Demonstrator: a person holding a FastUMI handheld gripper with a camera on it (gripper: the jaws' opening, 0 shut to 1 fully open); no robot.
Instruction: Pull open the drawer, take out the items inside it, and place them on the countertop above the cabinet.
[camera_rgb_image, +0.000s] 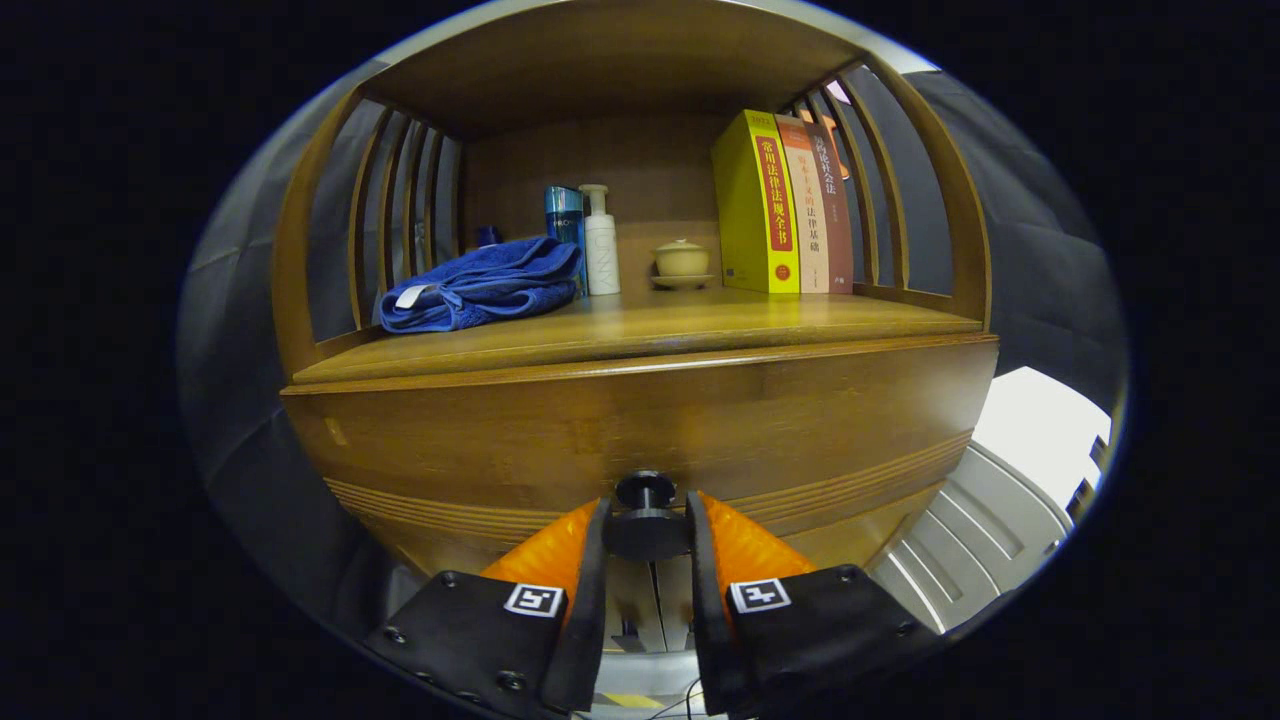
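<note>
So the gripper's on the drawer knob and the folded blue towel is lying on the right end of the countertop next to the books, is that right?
Not quite. The gripper view shows the gripper shut on the drawer knob, but the blue towel lies at the countertop's left end; the books stand at the right.

Folded blue towel (482, 283), white tag showing, lying at the left of the shelf; just right of it and farther back, a blue bottle (564, 228) touching or nearly touching a white pump bottle (601, 243), with a smaller dark blue item (488, 235) partly hidden behind the towel. Small lidded yellow cup (682, 258) on a saucer, far centre. Three upright books at the right against the slatted side: one yellow book (757, 205), one orange-and-white book (805, 210), one brown book (832, 205), spines facing out.
</note>
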